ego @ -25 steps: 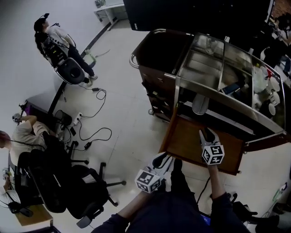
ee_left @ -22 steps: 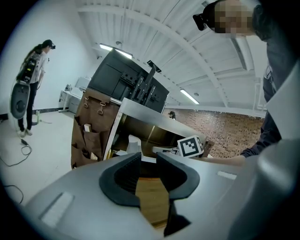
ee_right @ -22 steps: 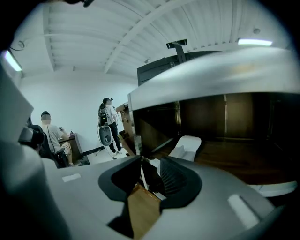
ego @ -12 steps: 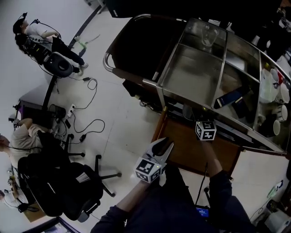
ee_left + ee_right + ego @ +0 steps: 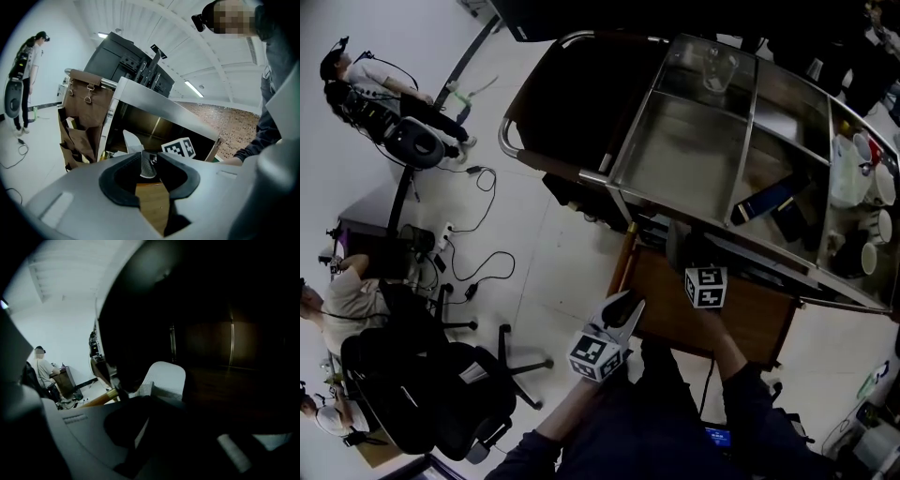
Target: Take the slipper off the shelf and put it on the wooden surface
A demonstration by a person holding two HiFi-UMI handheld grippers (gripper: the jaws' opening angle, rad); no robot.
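Finding the white slipper [image 5: 161,378] on the dark shelf [image 5: 234,385] under the cart's steel top [image 5: 694,150], just ahead of the right gripper [image 5: 143,401]; saw its jaws only a narrow slit apart in the gloom, clasping nothing. Spotted the left gripper [image 5: 147,161] at the edge of the wooden surface [image 5: 750,314], jaws slightly parted and empty. Beyond, across the pale floor [image 5: 544,234], a standing person [image 5: 389,98]
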